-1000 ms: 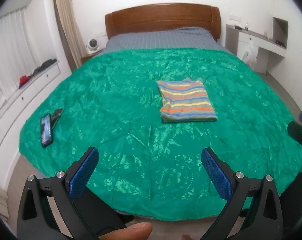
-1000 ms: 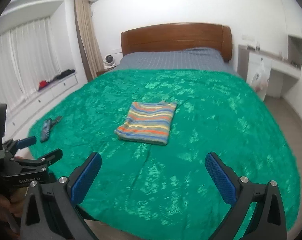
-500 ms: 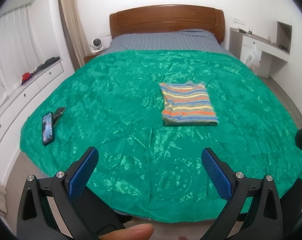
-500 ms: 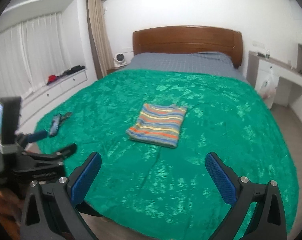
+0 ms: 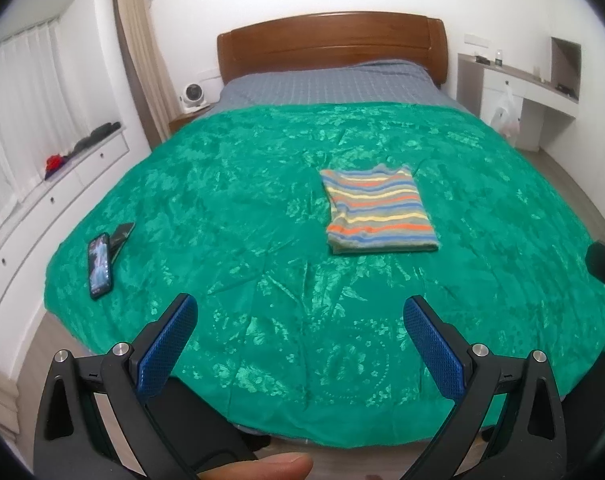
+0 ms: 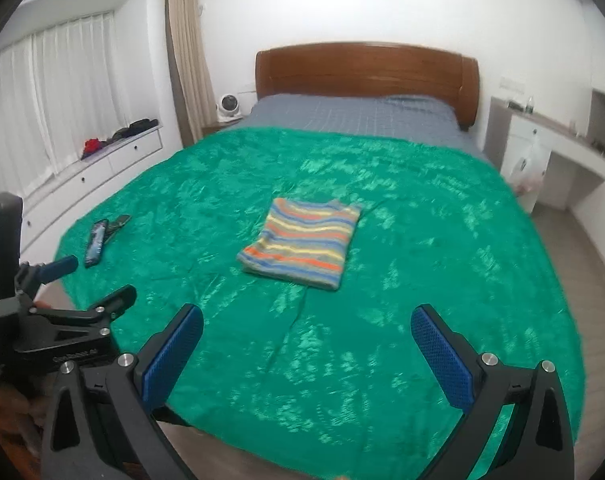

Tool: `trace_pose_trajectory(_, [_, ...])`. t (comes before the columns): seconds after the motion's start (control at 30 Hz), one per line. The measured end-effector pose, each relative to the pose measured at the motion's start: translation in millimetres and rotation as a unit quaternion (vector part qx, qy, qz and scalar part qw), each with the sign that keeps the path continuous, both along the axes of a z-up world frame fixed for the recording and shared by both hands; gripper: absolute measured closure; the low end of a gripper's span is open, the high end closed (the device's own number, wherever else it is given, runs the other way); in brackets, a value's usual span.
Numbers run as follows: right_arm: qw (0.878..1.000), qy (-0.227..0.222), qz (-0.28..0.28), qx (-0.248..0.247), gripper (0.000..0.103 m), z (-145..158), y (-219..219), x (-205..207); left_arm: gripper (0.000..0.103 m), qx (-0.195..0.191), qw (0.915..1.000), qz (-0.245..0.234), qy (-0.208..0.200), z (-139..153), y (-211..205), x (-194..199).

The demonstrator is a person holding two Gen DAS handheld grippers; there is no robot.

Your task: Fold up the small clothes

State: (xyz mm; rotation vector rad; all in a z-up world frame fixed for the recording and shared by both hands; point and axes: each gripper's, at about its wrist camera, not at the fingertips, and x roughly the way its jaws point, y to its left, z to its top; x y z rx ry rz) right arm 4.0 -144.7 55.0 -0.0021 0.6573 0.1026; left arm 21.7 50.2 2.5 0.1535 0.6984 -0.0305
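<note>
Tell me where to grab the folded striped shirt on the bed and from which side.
Take the striped shirt at its near edge, coming in low from the foot of the bed. That edge looks thick and stacked, faces both open grippers, and lies flat on the green bedspread, so the fingers could probably pinch all layers.

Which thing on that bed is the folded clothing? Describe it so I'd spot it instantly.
Start at the big bed's green bedspread. Near its middle lies a folded striped shirt, a neat rectangle. Its orange, yellow and blue stripes separate it from the dark phone near the left edge.
</note>
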Motion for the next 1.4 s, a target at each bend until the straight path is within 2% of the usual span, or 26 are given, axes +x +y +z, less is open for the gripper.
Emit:
trace_pose_trajectory(0.17, [1.0, -0.01, 0.002, -0.008, 0.0, 7, 0, -3, 0.0, -0.006, 0.9999, -0.01, -0.012, 7, -1, -4])
trace_pose_trajectory(0.27, [0.999, 0.037, 0.01, 0.011, 0.0, 3, 0, 8, 0.0, 0.008, 0.9999, -0.009, -0.012, 7, -4, -4])
trace_pose_trajectory(0.33, [0.999, 0.047, 0.009, 0.018, 0.0, 1, 1, 10, 0.0, 0.0, 0.9999, -0.01, -0.004, 7, -3, -2])
trace_pose_trajectory(0.8, [0.999, 0.048, -0.001, -0.023, 0.0, 4, 21, 9, 0.0, -0.015, 0.9996, -0.003, 0.024, 9, -7, 0])
trace_pose_trajectory(0.97, [0.998, 0.061, -0.007, -0.022, 0.0, 0, 20, 11, 0.0, -0.015, 0.9995, -0.002, 0.029, 9, -11, 0])
trace_pose_trajectory(1.4, [0.998, 0.053, -0.005, -0.036, 0.0, 4, 31, 8, 0.0, -0.023, 0.9989, -0.001, 0.04, 6, -12, 1])
